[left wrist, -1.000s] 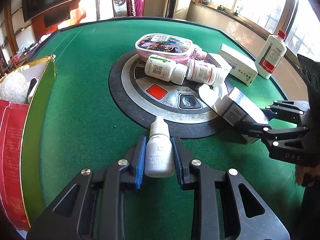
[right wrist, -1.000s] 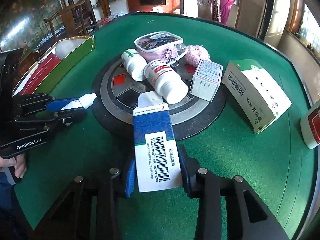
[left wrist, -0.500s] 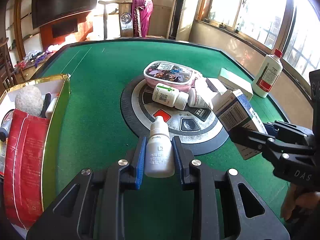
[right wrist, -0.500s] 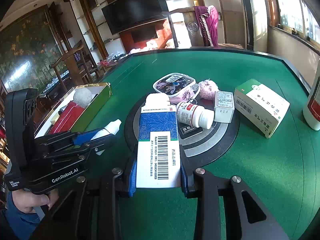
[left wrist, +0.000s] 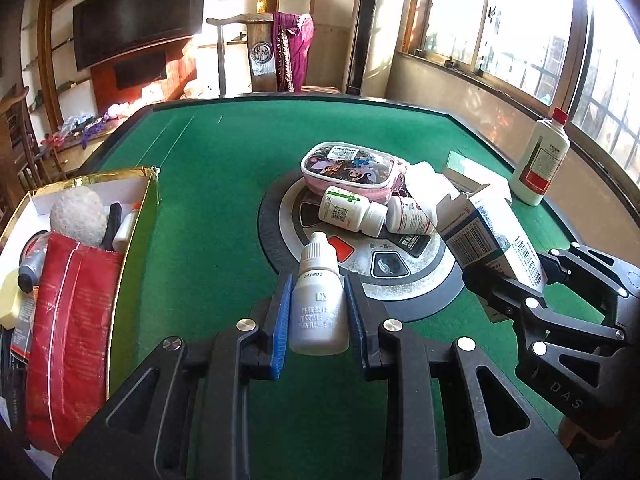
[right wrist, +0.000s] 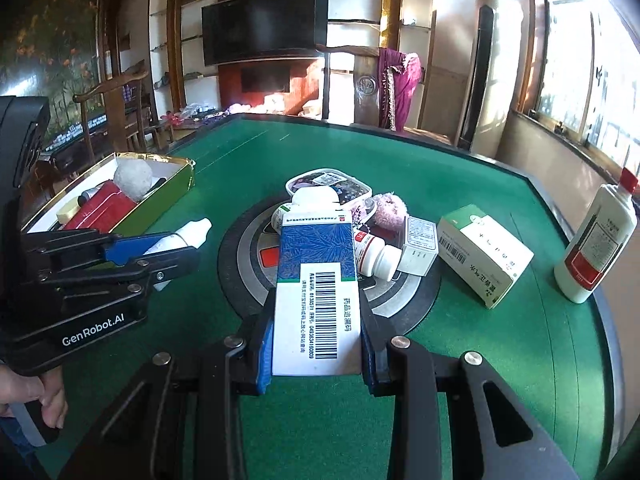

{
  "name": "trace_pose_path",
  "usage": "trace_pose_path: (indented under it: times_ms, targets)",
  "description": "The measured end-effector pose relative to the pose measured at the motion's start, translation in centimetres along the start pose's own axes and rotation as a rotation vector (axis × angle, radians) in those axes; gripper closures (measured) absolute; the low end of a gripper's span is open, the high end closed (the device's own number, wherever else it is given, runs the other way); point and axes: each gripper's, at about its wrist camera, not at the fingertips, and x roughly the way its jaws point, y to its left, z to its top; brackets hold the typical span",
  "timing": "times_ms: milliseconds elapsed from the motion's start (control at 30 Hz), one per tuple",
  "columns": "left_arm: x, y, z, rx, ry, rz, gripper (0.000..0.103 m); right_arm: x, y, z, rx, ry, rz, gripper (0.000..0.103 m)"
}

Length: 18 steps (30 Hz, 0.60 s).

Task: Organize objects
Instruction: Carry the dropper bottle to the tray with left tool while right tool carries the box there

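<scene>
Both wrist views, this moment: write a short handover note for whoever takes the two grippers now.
Left gripper: jaws shut on a small white dropper bottle, held above the green table.
Right gripper: jaws shut on a blue-and-white medicine box, also lifted.
Done: the open gold-edged box at the left already holds a red packet, a grey ball and small items.
Left: two pill bottles, pink case, pink pompom, two more boxes and the tall red-capped bottle remain on the table.
</scene>
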Motion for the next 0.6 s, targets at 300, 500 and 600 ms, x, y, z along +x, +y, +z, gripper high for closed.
trace_pose_path:
  times_ms: [300,500,600]
  targets:
    - [-0.1,-0.3,0.0,0.010,-0.010,0.021,0.078,0.0,0.9,0.0,-0.061,-0.004,-0.041,0.069]
    - [-0.4,-0.1,0.2,0.009,-0.022,0.025,0.078,-0.2,1.6,0.0,-0.097,-0.023,-0.074,0.069]
    - [-0.4,0.0,0.2,0.007,-0.023,0.033,0.078,-0.2,1.9,0.0,-0.114,-0.030,-0.093,0.069]
